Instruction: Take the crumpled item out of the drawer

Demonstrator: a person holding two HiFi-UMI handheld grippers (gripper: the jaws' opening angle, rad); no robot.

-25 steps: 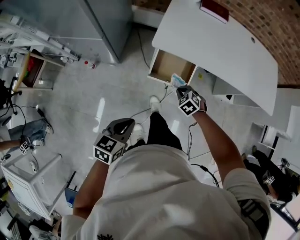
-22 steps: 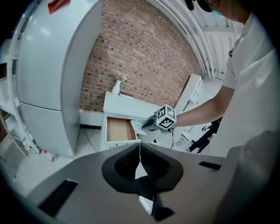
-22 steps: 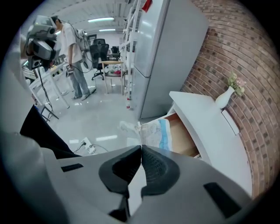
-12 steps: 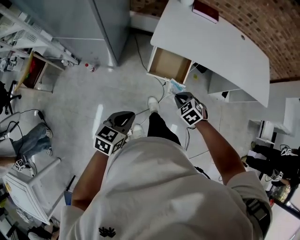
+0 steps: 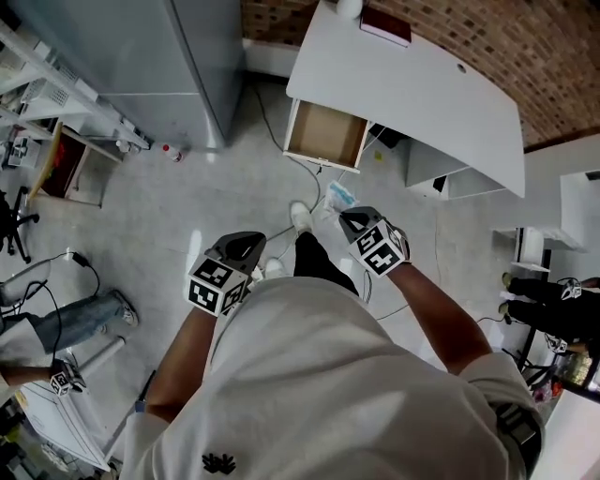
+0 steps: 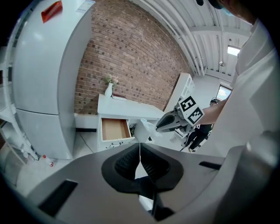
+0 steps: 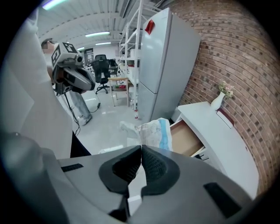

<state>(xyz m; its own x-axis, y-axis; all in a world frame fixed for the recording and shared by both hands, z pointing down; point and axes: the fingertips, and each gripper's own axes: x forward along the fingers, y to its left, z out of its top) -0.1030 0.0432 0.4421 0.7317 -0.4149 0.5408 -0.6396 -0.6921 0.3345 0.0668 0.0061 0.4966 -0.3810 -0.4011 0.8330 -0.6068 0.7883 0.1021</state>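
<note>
White-and-blue crumpled item (image 7: 154, 131) clamped in right tool (image 7: 141, 148); left tool (image 6: 140, 147) closed, empty.

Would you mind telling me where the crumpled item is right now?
In the head view, the crumpled item is held in the right gripper above the floor, in front of the open drawer.

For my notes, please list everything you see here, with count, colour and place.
desk: one, white, by the brick wall.
drawer: one, brown inside, open under the desk, empty.
book: one, dark red, on the desk.
vase: one, white, on the desk.
fridge: one, pale grey, left of the desk.
bottle: one, red cap, floor beside the fridge.
crumpled item: one, white and blue, outside the drawer.
right gripper: one, grey, shut on the crumpled item.
left gripper: one, grey, shut, empty.
</note>
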